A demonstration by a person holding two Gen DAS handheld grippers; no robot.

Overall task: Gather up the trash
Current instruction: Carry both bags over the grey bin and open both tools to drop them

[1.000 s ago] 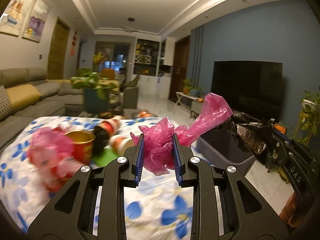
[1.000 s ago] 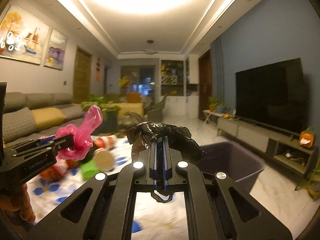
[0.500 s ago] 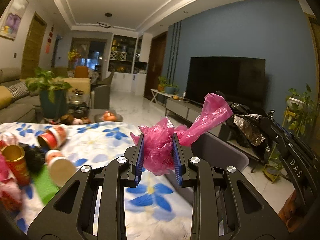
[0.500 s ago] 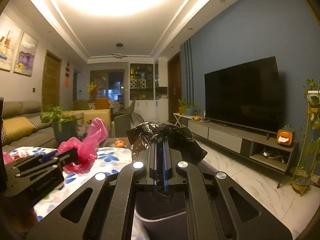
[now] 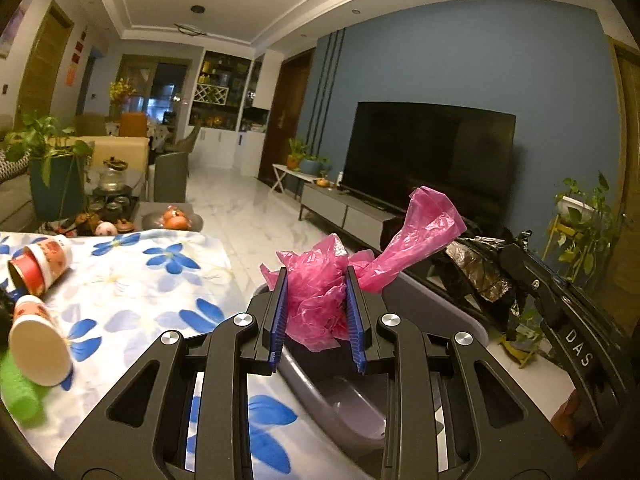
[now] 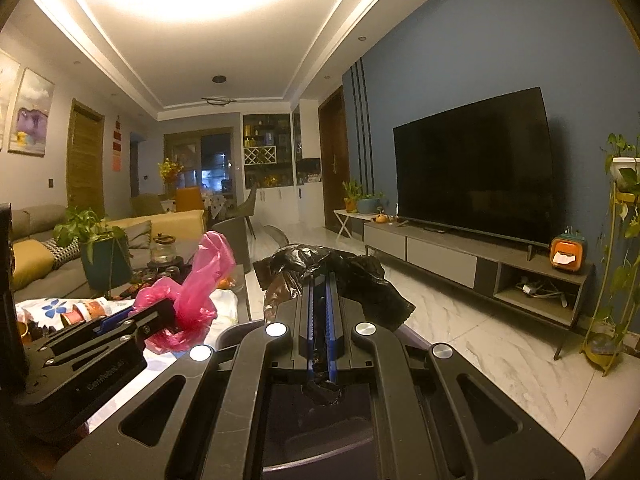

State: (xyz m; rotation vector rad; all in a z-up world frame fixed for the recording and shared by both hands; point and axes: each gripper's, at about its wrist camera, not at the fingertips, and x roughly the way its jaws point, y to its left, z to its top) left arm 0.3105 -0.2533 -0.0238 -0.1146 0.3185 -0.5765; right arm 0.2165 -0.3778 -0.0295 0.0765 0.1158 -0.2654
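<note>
Left gripper (image 5: 316,312) clamping pink bag (image 5: 320,300), right gripper (image 6: 320,320) pinching black bag (image 6: 360,276), over grey bin (image 5: 360,412).

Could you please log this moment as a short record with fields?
left gripper: shut on pink bag
right gripper: shut on black bag
bin: grey, open, beside the table, below both grippers
table: floral cloth; paper cups lying tipped over, green item at near edge
status: both bags held above the bin, not yet dropped
</note>
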